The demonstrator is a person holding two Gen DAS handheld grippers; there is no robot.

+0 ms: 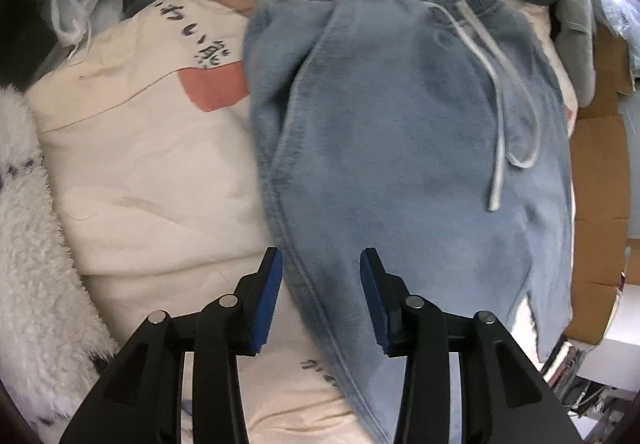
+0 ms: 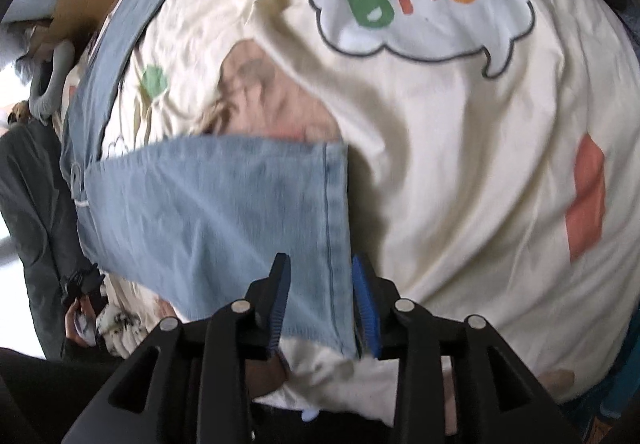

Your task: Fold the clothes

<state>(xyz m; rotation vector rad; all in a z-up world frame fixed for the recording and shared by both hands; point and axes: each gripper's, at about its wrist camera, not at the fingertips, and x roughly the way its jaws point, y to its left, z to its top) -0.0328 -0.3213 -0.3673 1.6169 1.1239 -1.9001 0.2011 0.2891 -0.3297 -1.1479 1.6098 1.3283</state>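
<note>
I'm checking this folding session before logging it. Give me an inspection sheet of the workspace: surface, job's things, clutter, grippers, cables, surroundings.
Surface: cream printed quilt with a "BABY" cloud, wrinkled.
Job's things: light blue denim drawstring trousers lying on the quilt, waistband away from the left camera; hemmed leg end lies flat in the right view.
Clutter: white fluffy fabric at the quilt's left edge; grey garment at the far right.
Grippers: left gripper open, trouser edge between its pads, not pinched; right gripper open around the hem.
Cables: nothing seen.
Surroundings: brown cardboard boxes beside the bed.
</note>
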